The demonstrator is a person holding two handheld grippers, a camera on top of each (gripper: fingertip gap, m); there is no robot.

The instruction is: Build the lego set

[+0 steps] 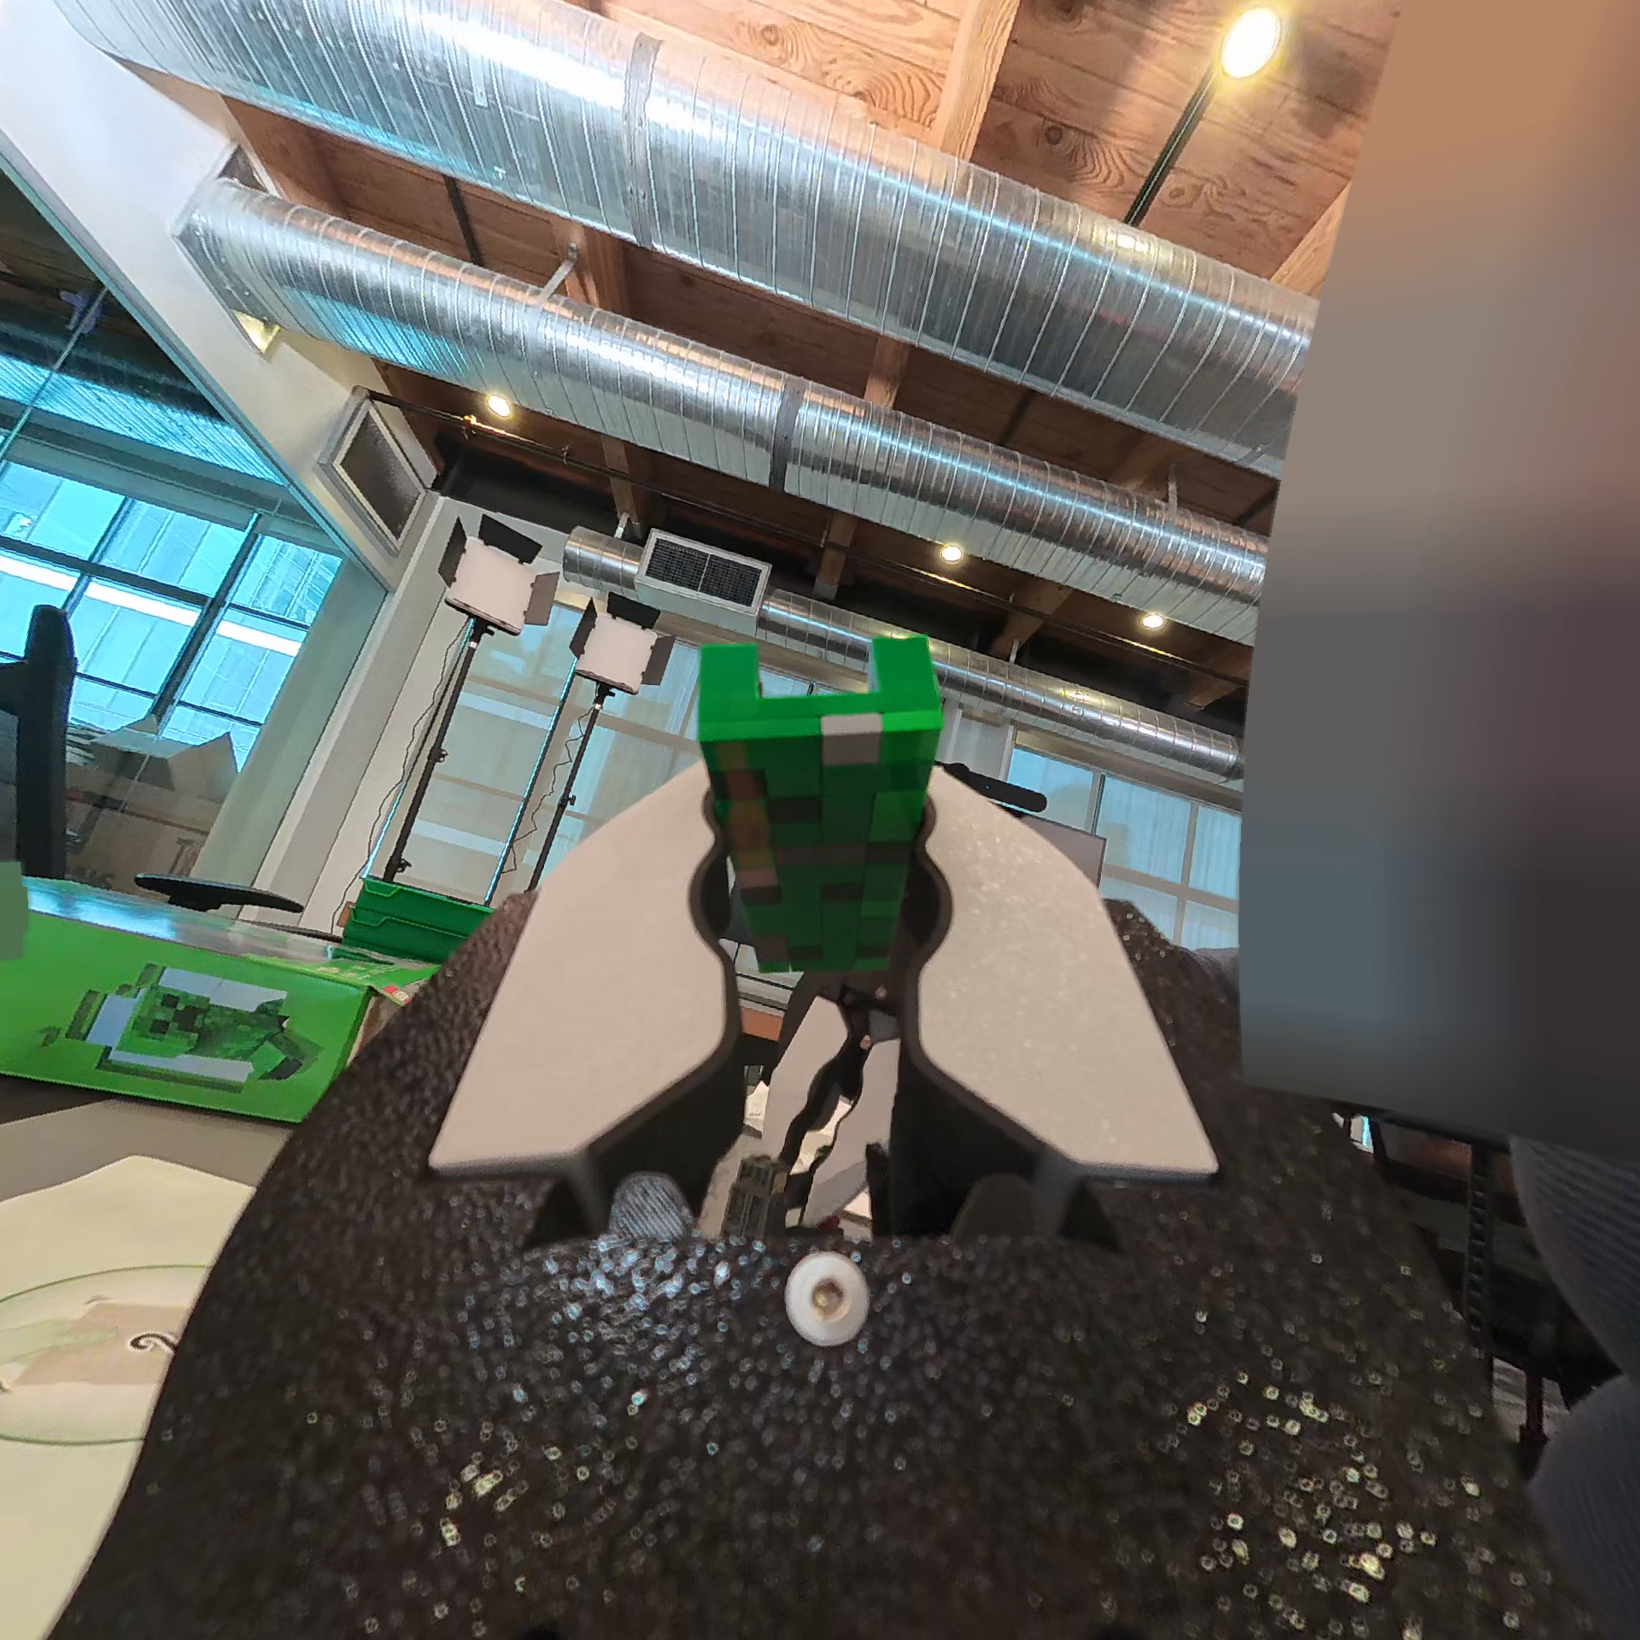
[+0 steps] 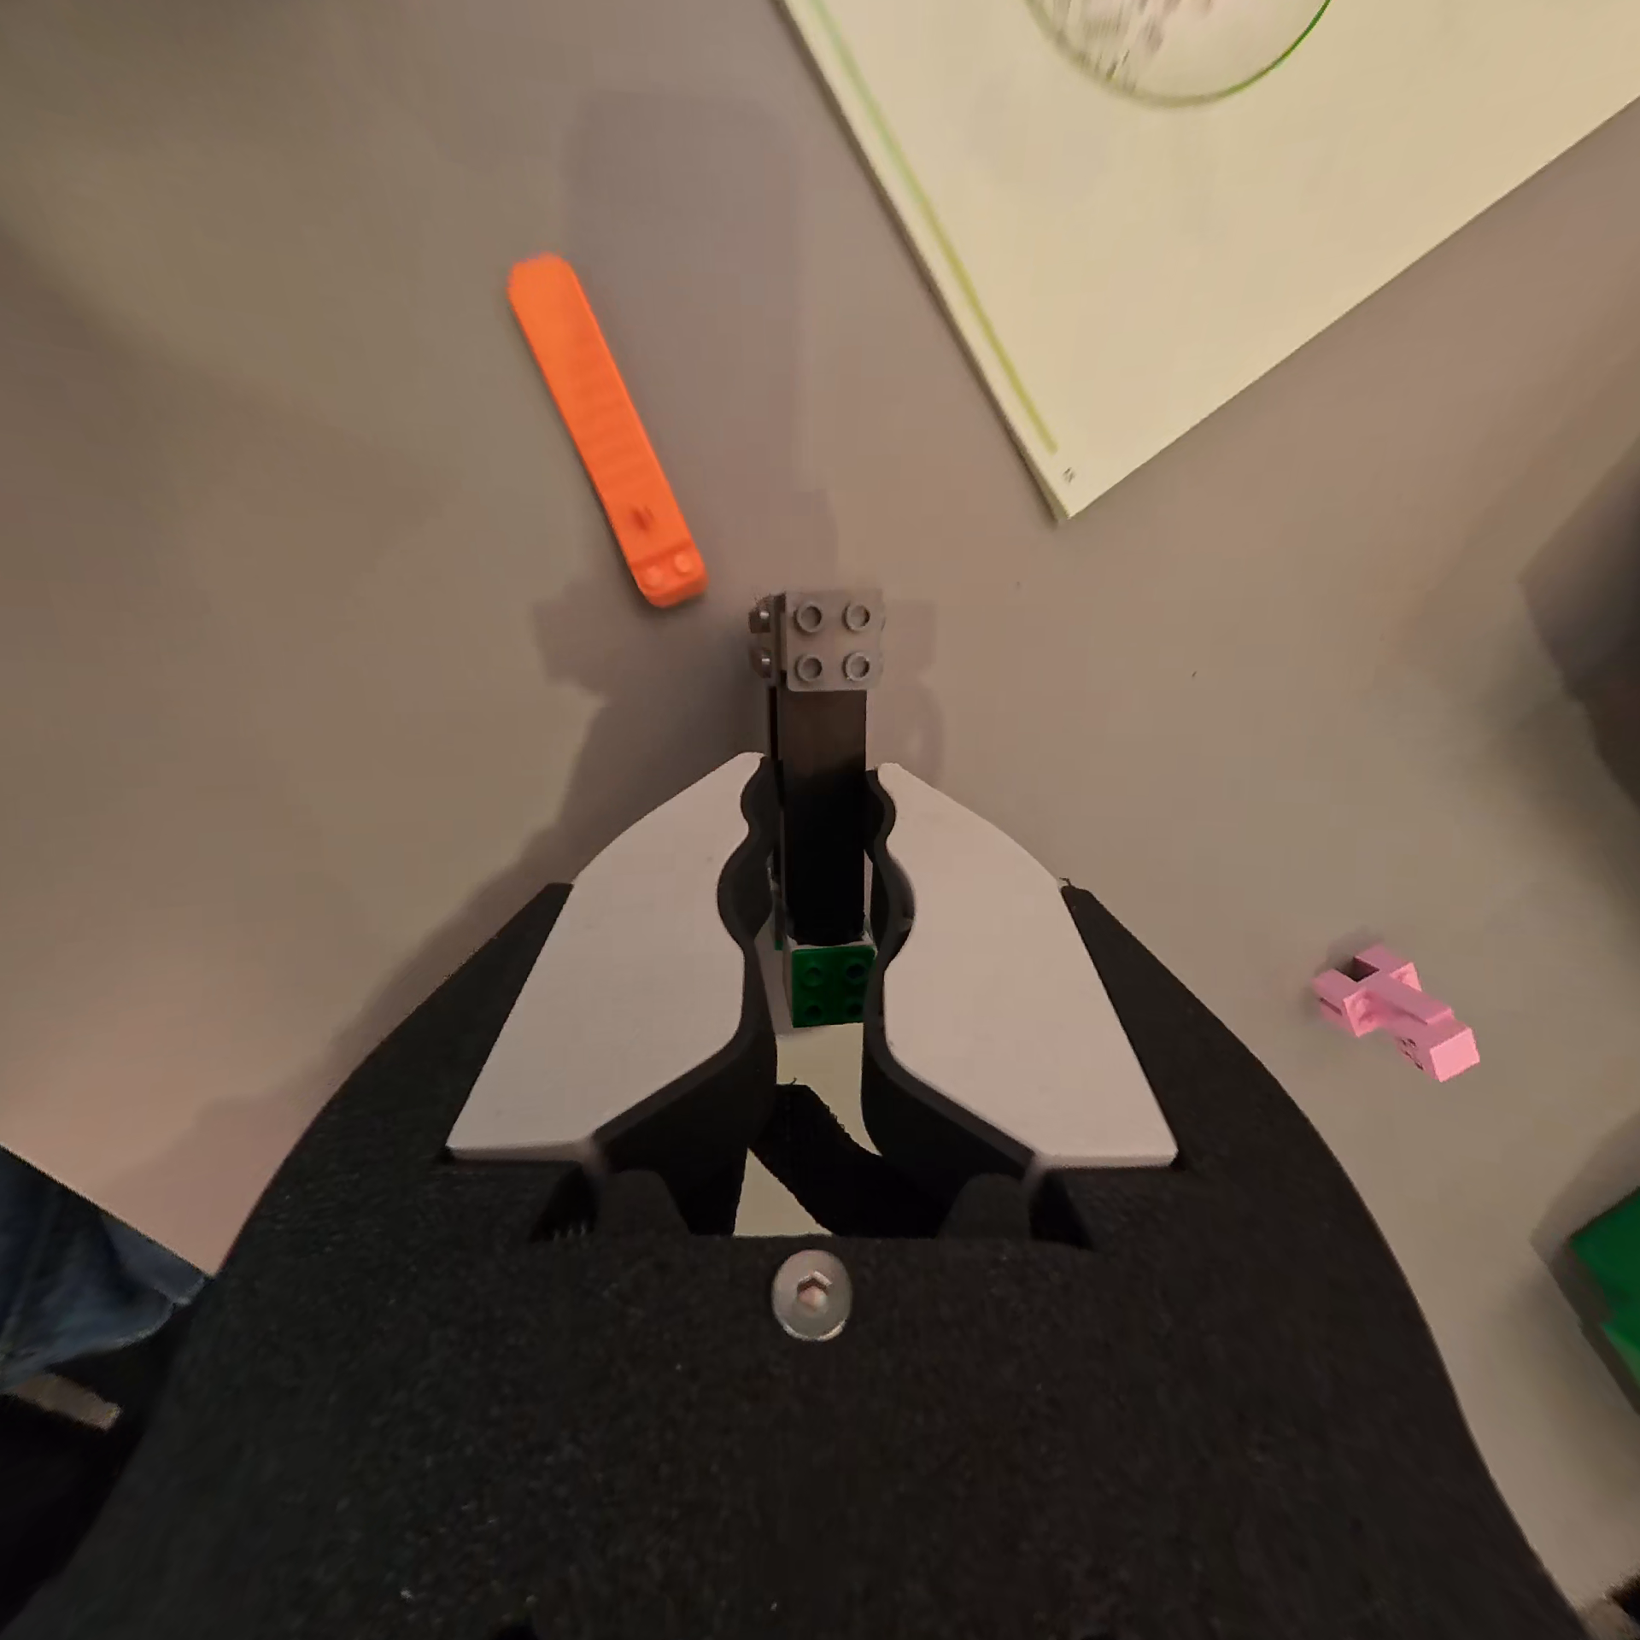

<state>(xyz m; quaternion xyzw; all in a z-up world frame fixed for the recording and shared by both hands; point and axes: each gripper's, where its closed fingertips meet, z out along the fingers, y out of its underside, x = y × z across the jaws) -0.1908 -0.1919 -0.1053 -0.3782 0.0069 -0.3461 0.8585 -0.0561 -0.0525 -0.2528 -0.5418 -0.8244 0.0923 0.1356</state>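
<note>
My left gripper (image 1: 821,821) is shut on a green pixel-patterned lego body (image 1: 821,799), tilted up toward the ceiling; the piece's forked end sticks out past the fingertips. My right gripper (image 2: 821,781) is shut on a black lego column (image 2: 821,799) with a grey studded plate (image 2: 830,641) at its far end and a green studded brick (image 2: 830,983) at its near end, held above the grey table (image 2: 266,444). Neither gripper shows in the other's view.
An orange brick separator (image 2: 603,426) lies on the table ahead left of the right gripper. A pink lego piece (image 2: 1393,1012) lies at the right. The instruction booklet (image 2: 1242,222) lies at the upper right. The green set box (image 1: 177,1029) sits left in the left wrist view. Tip to tip, the grippers are about 25 cm apart. My right tips are roughly 9 cm from the orange brick separator (image 2: 603,426).
</note>
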